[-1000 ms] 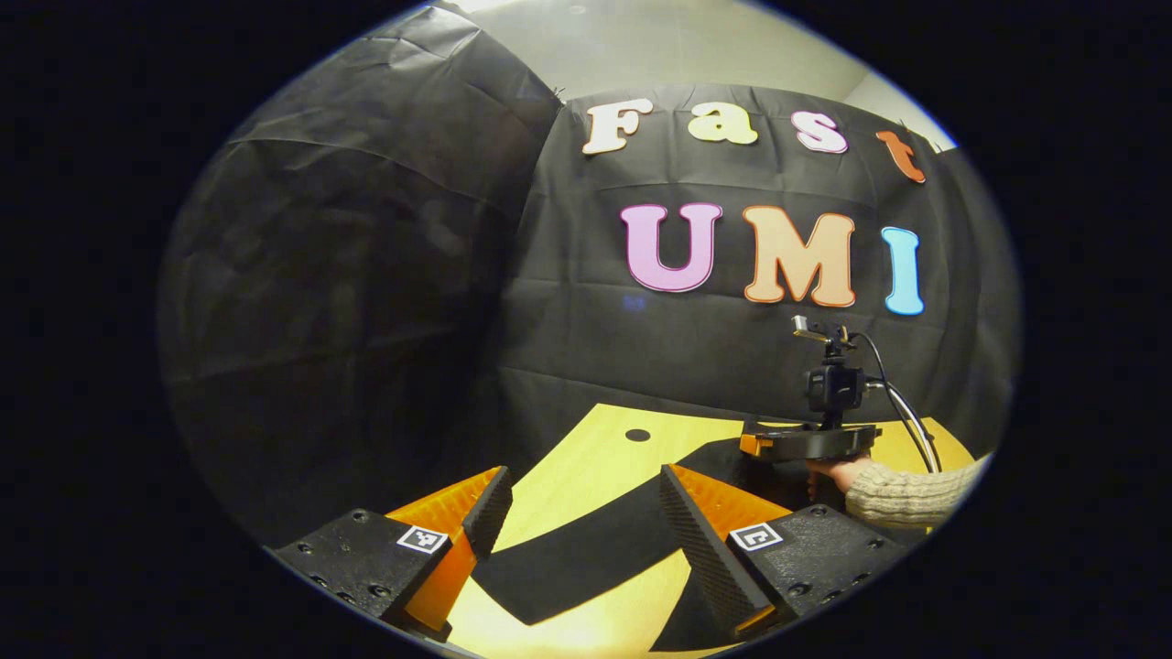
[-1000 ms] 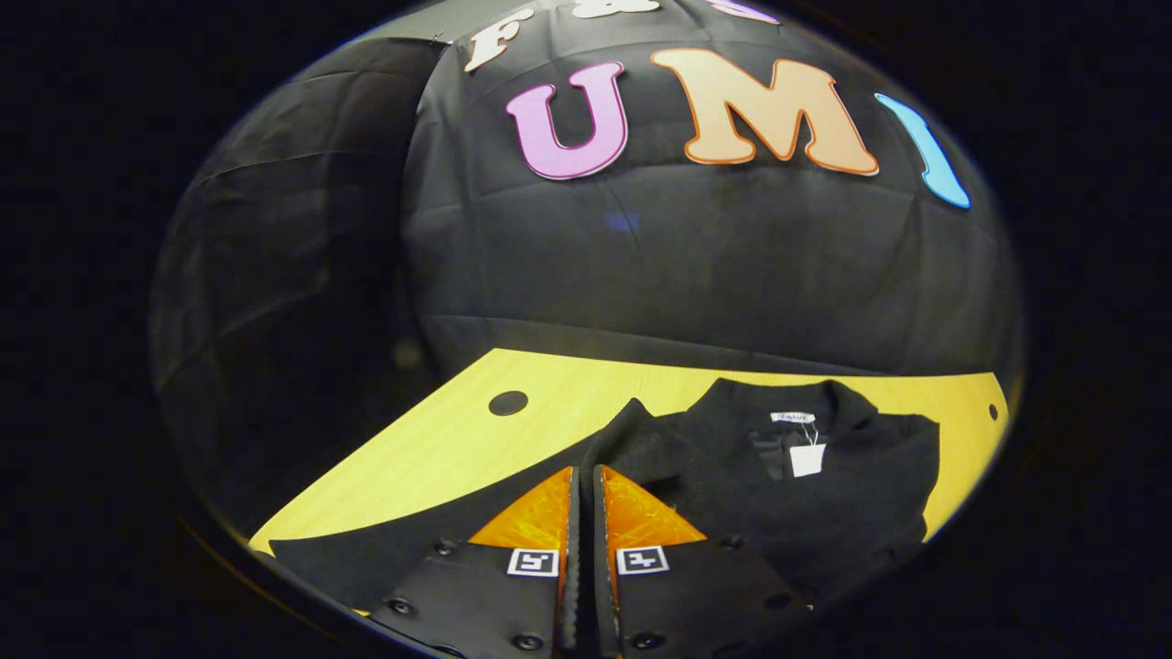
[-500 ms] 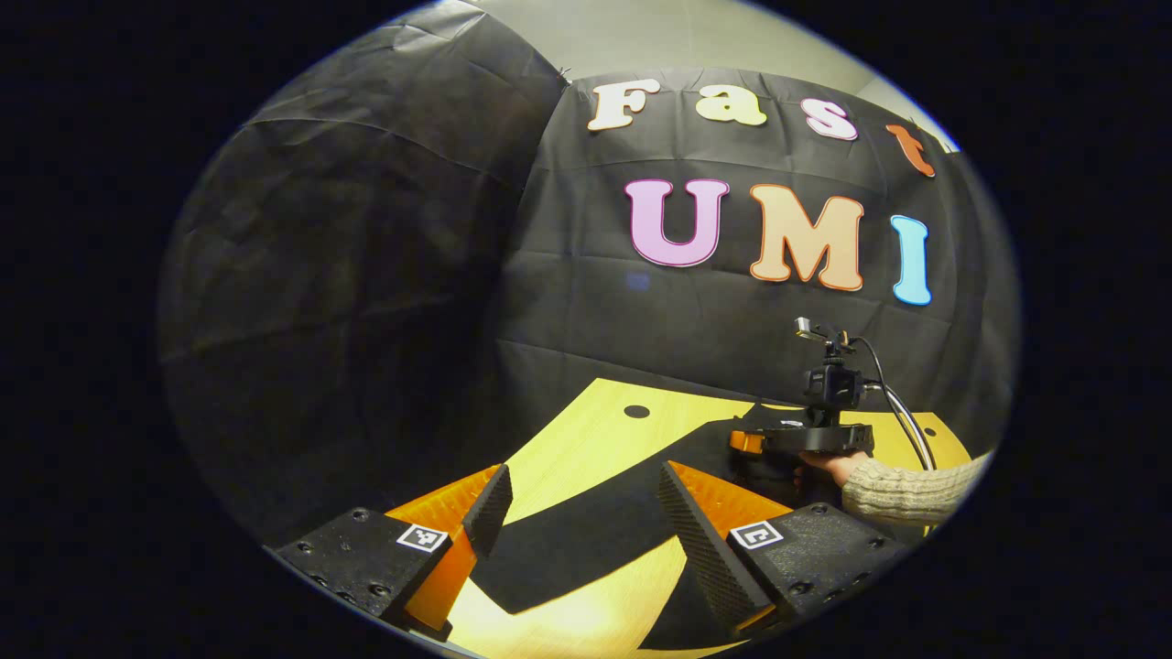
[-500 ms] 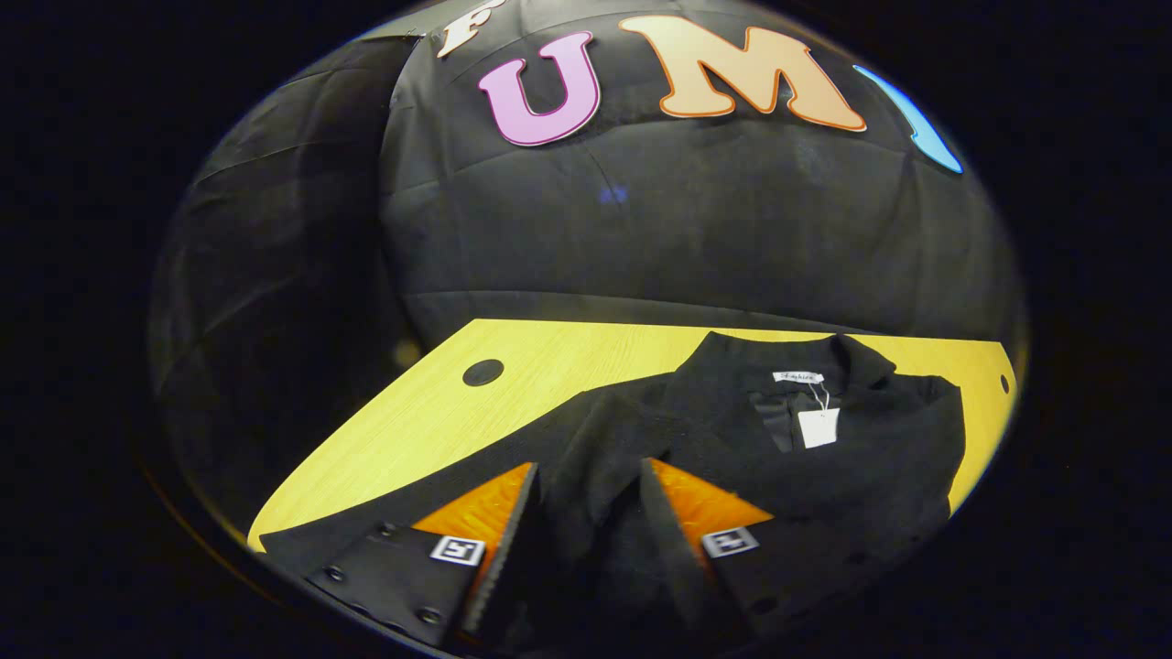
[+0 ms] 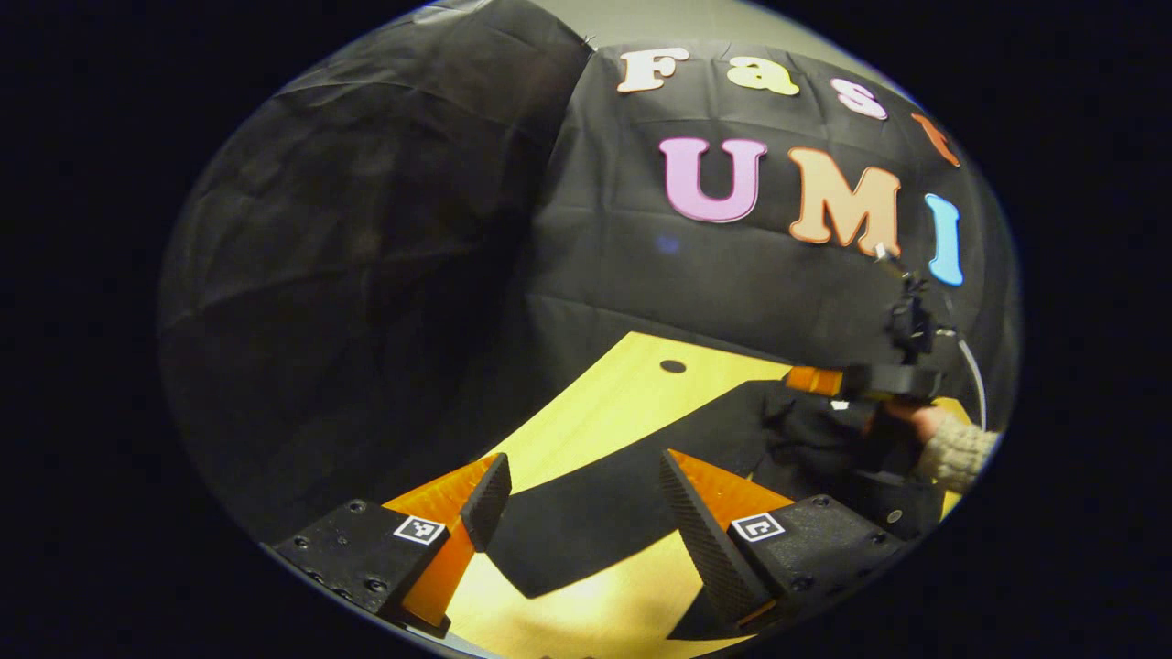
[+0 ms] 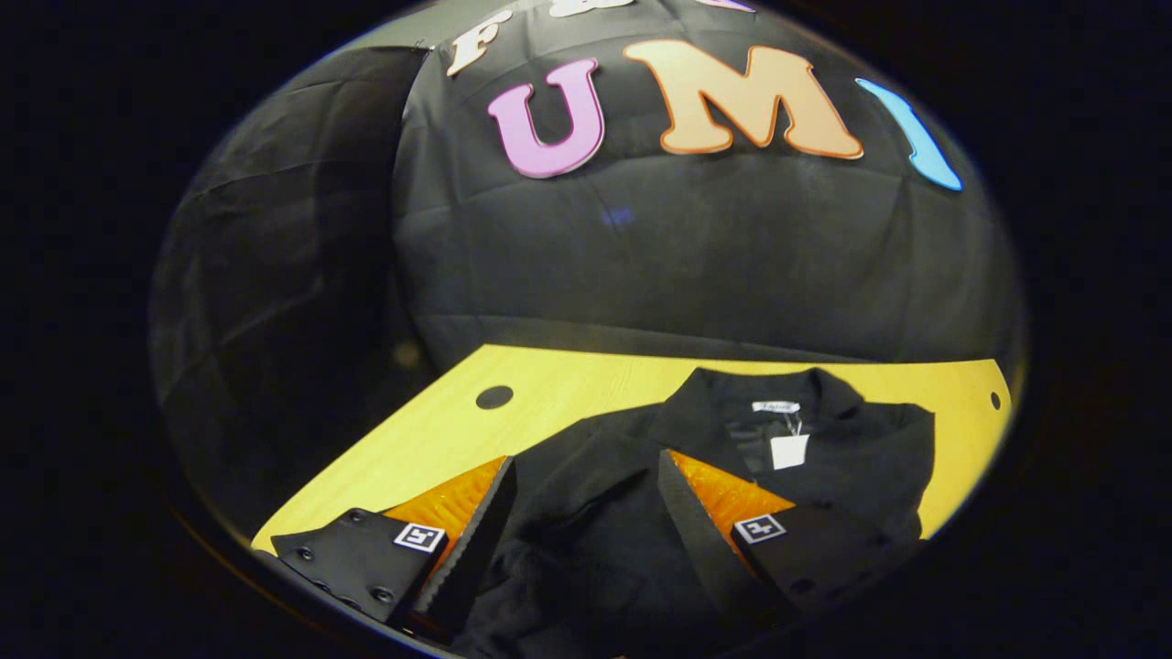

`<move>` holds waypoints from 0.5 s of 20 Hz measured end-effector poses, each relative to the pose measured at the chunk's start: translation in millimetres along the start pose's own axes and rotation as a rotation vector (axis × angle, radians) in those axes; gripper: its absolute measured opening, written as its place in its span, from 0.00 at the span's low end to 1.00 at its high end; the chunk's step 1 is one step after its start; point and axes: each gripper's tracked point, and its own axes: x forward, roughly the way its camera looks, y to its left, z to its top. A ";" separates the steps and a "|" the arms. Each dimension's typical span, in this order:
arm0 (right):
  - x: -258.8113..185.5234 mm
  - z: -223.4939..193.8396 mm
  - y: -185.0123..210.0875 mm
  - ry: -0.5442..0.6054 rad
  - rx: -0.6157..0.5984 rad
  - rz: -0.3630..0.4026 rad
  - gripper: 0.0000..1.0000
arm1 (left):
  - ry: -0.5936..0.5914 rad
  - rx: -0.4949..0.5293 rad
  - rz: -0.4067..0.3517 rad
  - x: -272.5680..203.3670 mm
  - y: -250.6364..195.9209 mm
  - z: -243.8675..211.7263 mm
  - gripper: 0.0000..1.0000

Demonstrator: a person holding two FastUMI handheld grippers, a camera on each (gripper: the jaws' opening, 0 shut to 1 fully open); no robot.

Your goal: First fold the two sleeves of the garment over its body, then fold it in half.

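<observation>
One black knitted garment (image 6: 806, 485) is spread on the yellow wooden table (image 6: 568, 384), its collar and white hang tag (image 6: 787, 451) turned toward the far edge. In the right gripper view, a bunched fold of black cloth, probably one sleeve, is seen lying over the body between the fingers of the right gripper (image 6: 586, 513), which are spread wide with nothing pinched. In the left gripper view, a long flat black sleeve (image 5: 604, 522) is laid out across the table, well away from the body, and the left gripper (image 5: 581, 508) is held over it with its jaws equally wide and empty.

The chief risk is judged to lie with this outstretched sleeve. If only the top layer is caught, or the grip is taken too near the cuff, the sleeve may be dragged and the body pulled askew. The bunched fold under the right gripper could be snagged and undone as that gripper is lifted away.
</observation>
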 end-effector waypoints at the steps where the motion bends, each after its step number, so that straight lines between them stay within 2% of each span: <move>1: -14.4 5.5 -6.9 -0.018 -0.006 -0.003 0.98 | 0.014 0.006 0.013 2.4 3.5 -8.2 0.97; 5: -73.4 19.5 -39.2 -0.075 -0.014 -0.028 0.98 | 0.063 0.041 0.051 9.6 16.2 -40.6 0.99; 6: -88.0 22.3 -48.4 -0.088 -0.006 -0.042 0.98 | 0.075 0.047 0.056 11.9 18.0 -48.0 0.97; 10: -148.6 35.6 -98.0 -0.146 0.015 -0.148 0.98 | 0.152 0.054 0.050 26.3 16.4 -82.2 0.98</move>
